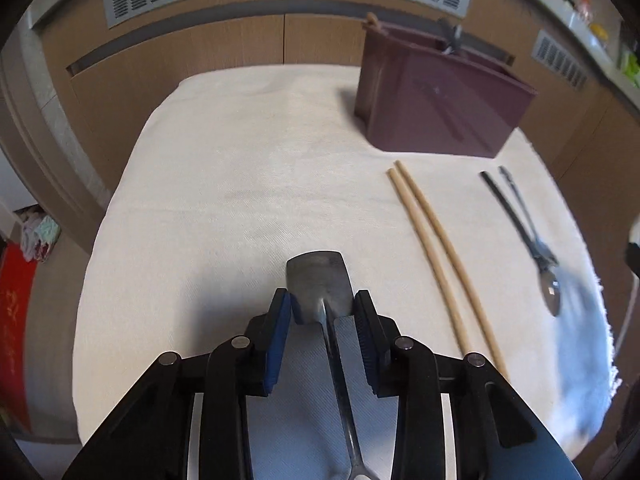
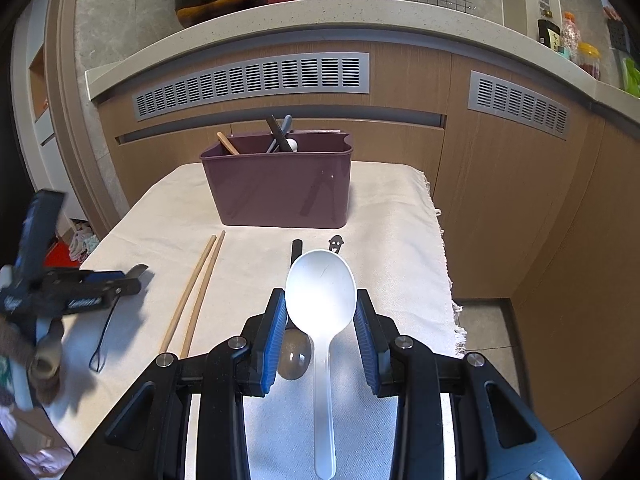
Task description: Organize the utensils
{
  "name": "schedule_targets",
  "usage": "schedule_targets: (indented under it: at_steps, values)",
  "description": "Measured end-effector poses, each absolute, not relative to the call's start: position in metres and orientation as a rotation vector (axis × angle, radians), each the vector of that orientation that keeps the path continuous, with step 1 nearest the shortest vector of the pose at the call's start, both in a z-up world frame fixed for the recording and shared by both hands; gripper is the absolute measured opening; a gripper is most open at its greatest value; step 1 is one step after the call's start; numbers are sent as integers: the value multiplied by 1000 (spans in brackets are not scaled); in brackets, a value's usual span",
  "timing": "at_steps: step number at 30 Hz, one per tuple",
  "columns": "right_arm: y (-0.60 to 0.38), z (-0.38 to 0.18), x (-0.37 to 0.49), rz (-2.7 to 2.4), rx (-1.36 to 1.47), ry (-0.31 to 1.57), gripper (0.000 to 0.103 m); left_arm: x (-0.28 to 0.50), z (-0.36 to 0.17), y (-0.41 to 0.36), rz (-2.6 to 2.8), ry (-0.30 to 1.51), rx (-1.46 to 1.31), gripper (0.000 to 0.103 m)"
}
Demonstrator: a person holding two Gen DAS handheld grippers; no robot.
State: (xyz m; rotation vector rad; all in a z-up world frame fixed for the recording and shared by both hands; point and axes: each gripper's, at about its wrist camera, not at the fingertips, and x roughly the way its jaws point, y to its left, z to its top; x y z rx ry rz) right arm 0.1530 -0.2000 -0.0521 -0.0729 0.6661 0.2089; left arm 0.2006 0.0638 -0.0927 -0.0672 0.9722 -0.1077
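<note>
Your left gripper (image 1: 322, 308) has its blue pads pinching the sides of a metal spatula (image 1: 318, 280), whose flat blade juts out past the fingertips while its handle runs back between the jaws. Your right gripper (image 2: 320, 312) pinches a white plastic rice spoon (image 2: 321, 292) at the bowl, the handle trailing back toward the camera.

On the cream cloth (image 1: 240, 184) a pair of wooden chopsticks (image 1: 436, 256) lies side by side, between your two grippers. Nearer the right one lies a metal spoon (image 1: 552, 292), its shaft crossing a black-handled utensil (image 1: 500, 196). The maroon utensil holder (image 2: 278, 188) stands upright at the far end of the cloth, already holding a wooden handle and a few dark ones.
</note>
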Motion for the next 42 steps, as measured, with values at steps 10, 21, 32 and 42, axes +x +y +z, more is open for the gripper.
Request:
schedule_targets:
  at_steps: [10,21,32,42]
  values:
    - [-190,-44,151,222,-94,636,32,171,-59,40,-198,812,-96,34]
    - [-187,-42,154,221,-103,636,32,166,-29,35,-247,724,-102,34]
    - [-185,-37,150,223,-113,622,32,161,-17,34,-253,702,-101,33]
    - [-184,-33,146,222,-117,606,32,151,-3,32,-259,665,-87,32]
